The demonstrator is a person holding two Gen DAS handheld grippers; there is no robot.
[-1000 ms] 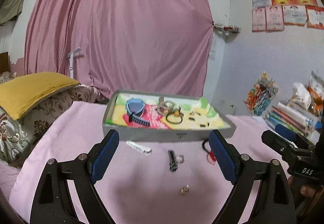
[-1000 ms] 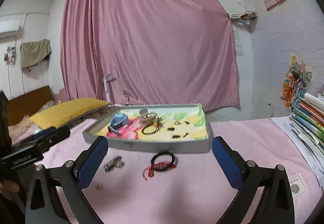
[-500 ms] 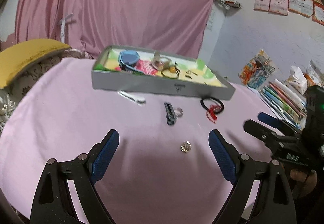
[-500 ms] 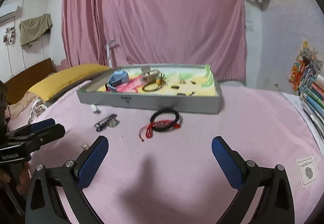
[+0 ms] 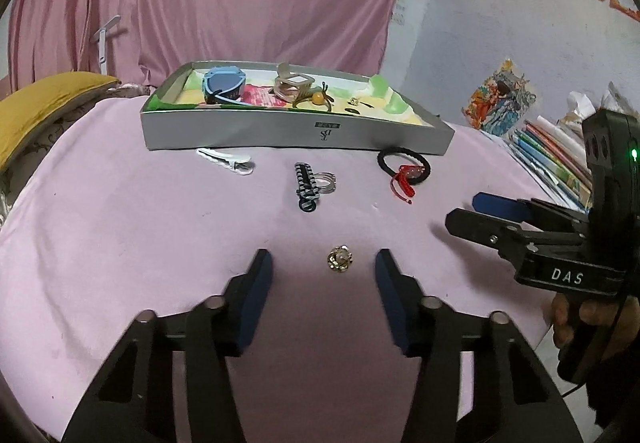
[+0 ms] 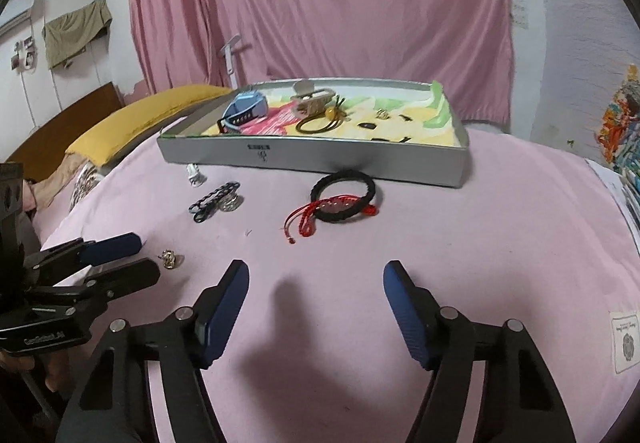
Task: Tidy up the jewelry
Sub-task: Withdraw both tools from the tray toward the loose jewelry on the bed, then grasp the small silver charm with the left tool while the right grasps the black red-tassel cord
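Two grippers closing, left gripper (image 5: pixel 323 263) around gold ring (image 5: pixel 339 259), untouched, right gripper (image 6: pixel 314 275) empty, tray (image 6: pixel 312 163) trinkets indistinct.

Both views set low and close over the pink bed (image 5: pixel 120 227), angled down along own tool toward the tray (image 5: pixel 296 131) at upper centre. Shared: tray (image 6: pixel 320 159), ring (image 5: pixel 339 259) (image 6: pixel 170 258), bracelets, curtain; each showing the other tool at frame edge.
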